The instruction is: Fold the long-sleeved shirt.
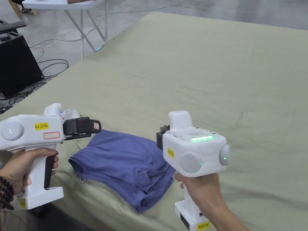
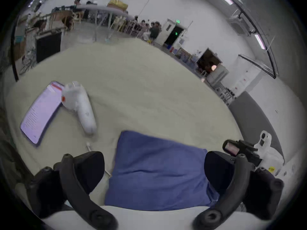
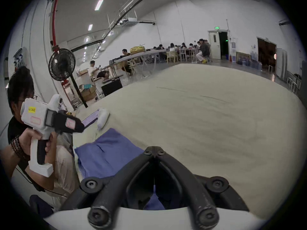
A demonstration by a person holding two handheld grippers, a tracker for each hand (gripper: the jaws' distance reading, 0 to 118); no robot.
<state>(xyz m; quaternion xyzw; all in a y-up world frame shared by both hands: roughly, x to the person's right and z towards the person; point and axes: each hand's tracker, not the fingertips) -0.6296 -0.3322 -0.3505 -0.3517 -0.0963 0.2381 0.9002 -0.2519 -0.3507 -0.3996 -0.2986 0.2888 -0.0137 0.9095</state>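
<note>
A blue long-sleeved shirt (image 1: 126,162) lies folded into a rumpled bundle near the front edge of the cloth-covered table (image 1: 210,75). My left gripper (image 1: 93,127) hovers just above the shirt's far left corner, held level. In the left gripper view its jaws stand wide apart (image 2: 154,165) over the shirt (image 2: 149,150), with nothing between them. My right gripper (image 1: 161,137) is raised over the shirt's right side. Its jaws meet at the tips (image 3: 154,150), with no cloth between them, and the shirt (image 3: 106,152) lies below and to the left.
A white hand controller (image 2: 79,104) and a device with a lit screen (image 2: 41,110) lie on the table left of the shirt. A black box (image 1: 18,63), cables and a folding table (image 1: 60,4) stand on the floor to the left. People sit at far tables.
</note>
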